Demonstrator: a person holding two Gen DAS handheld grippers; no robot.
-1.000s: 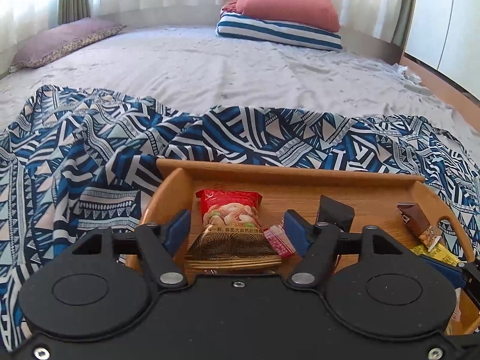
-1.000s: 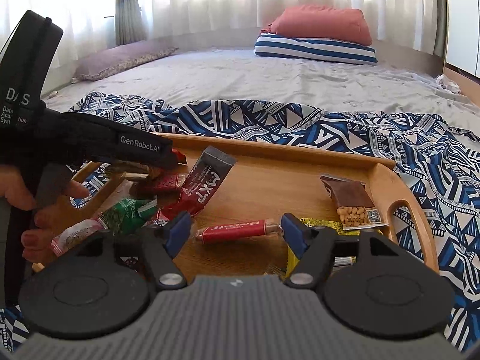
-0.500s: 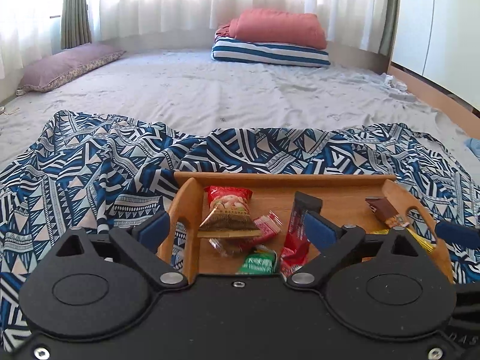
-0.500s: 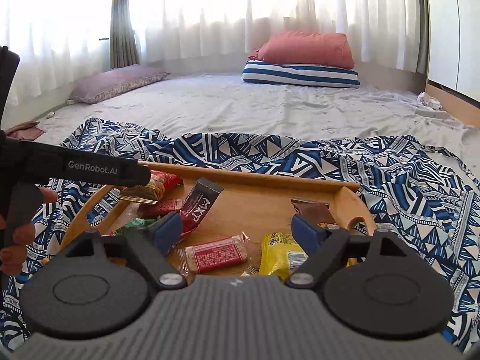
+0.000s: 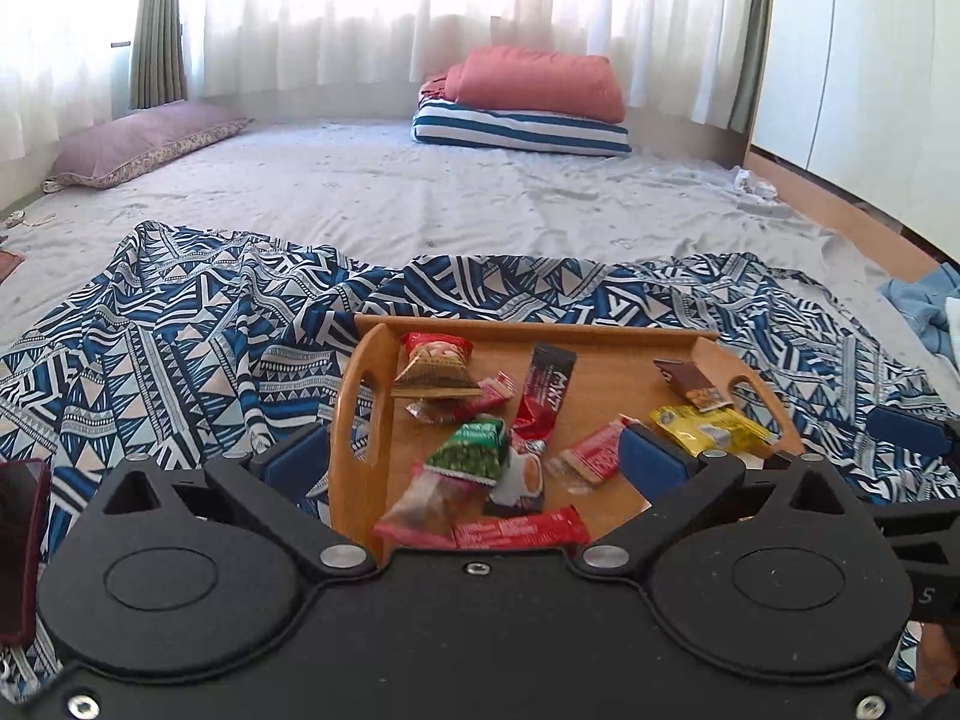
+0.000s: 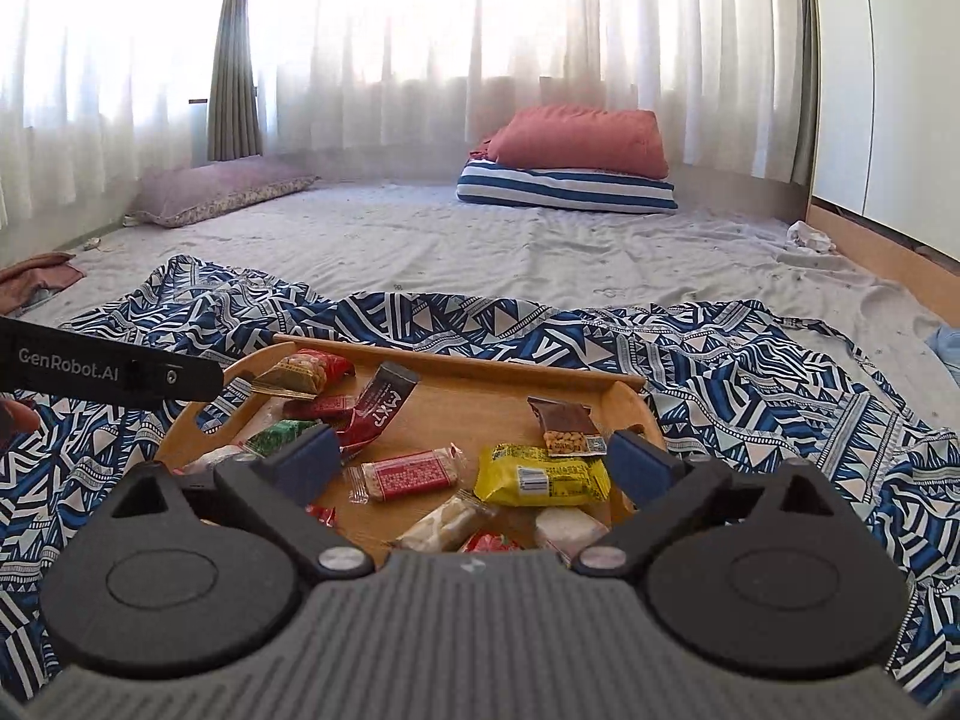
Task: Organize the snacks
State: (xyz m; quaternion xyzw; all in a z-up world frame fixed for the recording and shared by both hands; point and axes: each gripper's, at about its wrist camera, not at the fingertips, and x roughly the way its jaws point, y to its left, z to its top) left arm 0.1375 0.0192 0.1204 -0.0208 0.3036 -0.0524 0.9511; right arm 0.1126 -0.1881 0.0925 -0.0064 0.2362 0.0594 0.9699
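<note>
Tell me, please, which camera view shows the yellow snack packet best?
The right wrist view: the yellow snack packet lies whole and unobstructed on the wooden tray, its label facing the camera. In the left wrist view it sits off to the right, partly hidden behind the gripper's blue pad.

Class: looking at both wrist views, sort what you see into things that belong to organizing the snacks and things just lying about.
Belongs to the job:
wooden tray
yellow snack packet
red MXT bar
green snack packet

Just lying about:
patterned blue cloth
coral pillow
striped pillow
purple pillow
</note>
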